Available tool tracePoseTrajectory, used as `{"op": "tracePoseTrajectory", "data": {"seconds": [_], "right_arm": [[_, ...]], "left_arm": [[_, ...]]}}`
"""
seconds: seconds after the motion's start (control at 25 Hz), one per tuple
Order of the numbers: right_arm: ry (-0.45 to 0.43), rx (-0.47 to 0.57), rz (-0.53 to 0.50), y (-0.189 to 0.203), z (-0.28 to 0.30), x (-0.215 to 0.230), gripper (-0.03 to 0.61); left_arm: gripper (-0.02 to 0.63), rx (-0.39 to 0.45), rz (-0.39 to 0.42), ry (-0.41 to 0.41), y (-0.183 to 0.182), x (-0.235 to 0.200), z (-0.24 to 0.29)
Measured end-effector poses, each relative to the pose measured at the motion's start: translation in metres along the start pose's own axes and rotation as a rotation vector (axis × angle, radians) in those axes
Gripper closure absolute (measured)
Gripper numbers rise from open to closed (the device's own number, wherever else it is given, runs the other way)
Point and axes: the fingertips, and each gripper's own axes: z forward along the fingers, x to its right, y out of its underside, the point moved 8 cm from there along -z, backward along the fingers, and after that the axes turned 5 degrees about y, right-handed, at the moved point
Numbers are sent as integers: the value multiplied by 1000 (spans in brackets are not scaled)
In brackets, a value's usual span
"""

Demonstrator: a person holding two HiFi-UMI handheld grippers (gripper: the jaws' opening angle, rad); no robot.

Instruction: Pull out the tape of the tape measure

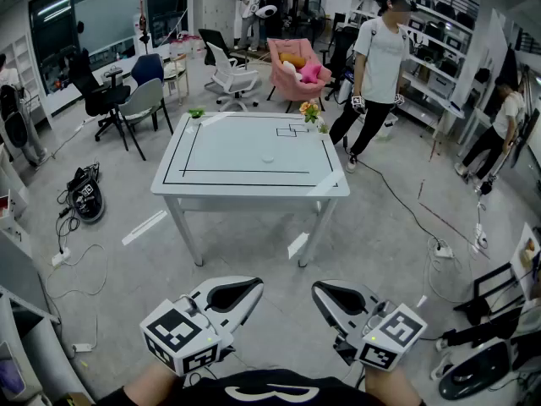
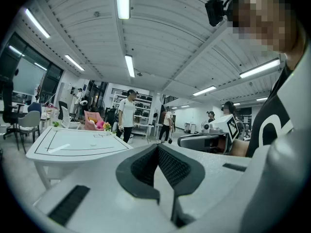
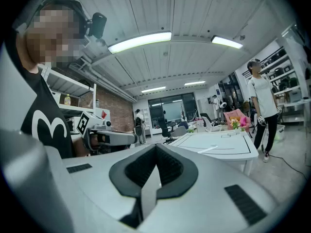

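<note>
Left gripper: white two-jaw gripper [image 1: 243, 293] with black pads and a cube of square markers, held low just in front of the person's body, well short of the table; in its own view [image 2: 158, 150] the pads meet with nothing between them

Right gripper: matching white gripper [image 1: 331, 297], level with the left one and just beside it, with a gap of bare floor between; its own view [image 3: 155, 148] shows the jaws pressed together and empty

Each seen from the other: the right gripper shows side-on in the left gripper view, and the left gripper shows side-on in the right gripper view

Table: square white table with black ruled lines [image 1: 190, 184], standing on the grey floor ahead of both grippers

Task's thing: a small whitish round object [image 1: 268, 158] lies alone on the table top, right of centre and inside the black outline, well apart from both grippers; too small to tell its details

Table's far edge: a small pot of orange flowers [image 1: 310, 112] near the right corner and a little green plant [image 1: 196, 112] near the left corner

Behind the table: a pink armchair [image 1: 297, 68] and white office chairs

Bystander: a person in a white T-shirt and dark trousers [image 1: 377, 66] stands off the table's far right corner

Floor: a strip of white tape [image 1: 144, 227] lies left of the table legs
</note>
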Motion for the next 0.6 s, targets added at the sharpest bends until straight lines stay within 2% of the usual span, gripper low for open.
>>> {"op": "tracePoseTrajectory", "data": {"seconds": [0.32,0.6], "right_arm": [[32,-27,1,18,31,-8,574],[47,23,20,21,42,-22,574]], "left_arm": [[606,-21,-9,-5,21,-36,-18],[606,-14,6,34,24,-41,-37]]}}
